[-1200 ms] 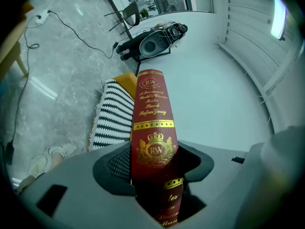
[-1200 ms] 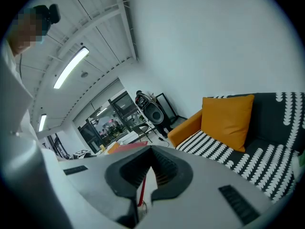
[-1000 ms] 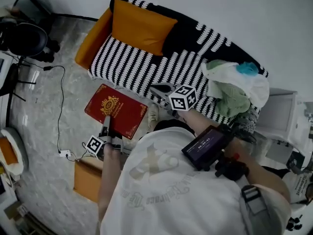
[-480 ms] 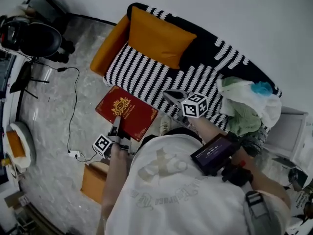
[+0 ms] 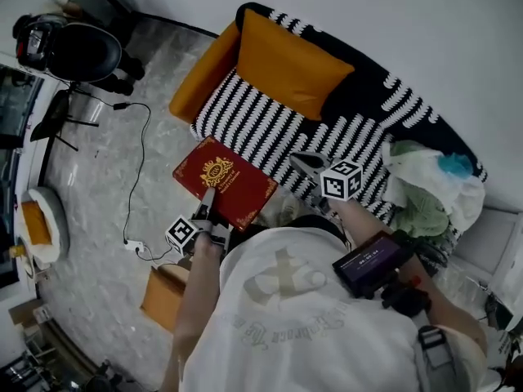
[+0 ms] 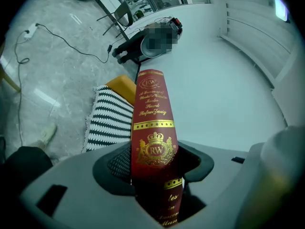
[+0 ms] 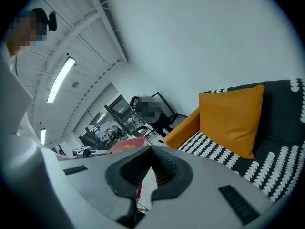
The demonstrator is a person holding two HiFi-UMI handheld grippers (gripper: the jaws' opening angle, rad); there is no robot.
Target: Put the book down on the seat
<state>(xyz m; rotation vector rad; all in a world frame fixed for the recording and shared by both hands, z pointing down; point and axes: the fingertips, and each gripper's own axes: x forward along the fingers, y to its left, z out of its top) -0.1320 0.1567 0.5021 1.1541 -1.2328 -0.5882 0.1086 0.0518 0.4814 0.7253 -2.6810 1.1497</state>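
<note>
The red book (image 5: 222,184) with gold print hangs level over the floor, just in front of the striped sofa seat (image 5: 261,129). My left gripper (image 5: 208,211) is shut on its near edge. In the left gripper view the book's spine (image 6: 151,113) stands up between the jaws, with the seat (image 6: 107,118) behind it. My right gripper (image 5: 306,163) hovers over the seat's front edge to the right of the book, its jaws shut and nothing in them. In the right gripper view the pads (image 7: 151,151) meet at the tips and the seat (image 7: 214,151) lies ahead.
An orange cushion (image 5: 290,64) leans on the sofa back at the left end. A pile of clothes (image 5: 429,190) fills the right end. On the floor are a cardboard box (image 5: 163,296), a cable (image 5: 139,137) and an office chair (image 5: 82,51).
The head view has slid, so the sofa and book now sit further right in it. Both grippers moved along with the person; the left one keeps its grip on the book.
</note>
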